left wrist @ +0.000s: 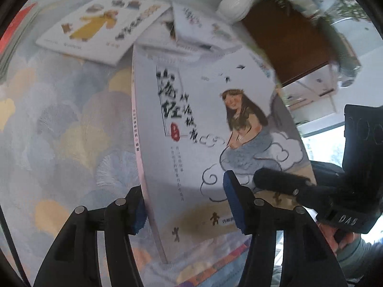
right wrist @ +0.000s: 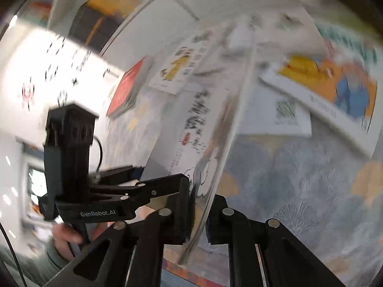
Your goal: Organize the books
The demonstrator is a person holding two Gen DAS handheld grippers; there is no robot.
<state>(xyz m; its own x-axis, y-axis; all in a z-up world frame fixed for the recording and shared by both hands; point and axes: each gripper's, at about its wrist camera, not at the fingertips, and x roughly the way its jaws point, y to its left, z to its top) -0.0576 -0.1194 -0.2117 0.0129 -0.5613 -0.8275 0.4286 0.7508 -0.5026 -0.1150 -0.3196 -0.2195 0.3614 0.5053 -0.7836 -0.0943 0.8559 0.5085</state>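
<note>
White and grey, that's the cover of the book (left wrist: pixel 203 129) you've got up off the desk (left wrist: pixel 71 131), a long-haired girl sitting on clouds, black brush lettering down its left half. It's tilted, spine edge towards the left of your left wrist view. Your right gripper (right wrist: pixel 198 217) is pressed together on the book's lower edge, the thin cover caught between the black fingers. Your left gripper (left wrist: pixel 186 203) stands spread: the left blue pad (left wrist: pixel 140 215) sits right at the spine edge, whether touching I can't tell, while the right blue pad (left wrist: pixel 233 203) stands in front of the cover art, so that one isn't pinching anything.

From the left view your right gripper shows as a black body at the book's right corner. From the right view, badly blurred, your left gripper sits to the left of the book, with a hand (right wrist: pixel 65 236) below it.

Behind the lifted book, other books lie on the patterned cloth: one with a yellow-robed figure (left wrist: pixel 95 26), and another (left wrist: pixel 198 28) partly under the raised one. A white vase (left wrist: pixel 237 3) with pale flowers stands beyond. In the right view a red book (right wrist: pixel 126 91) lies further off, and an orange-and-blue cover (right wrist: pixel 335 83) lies to the right.
</note>
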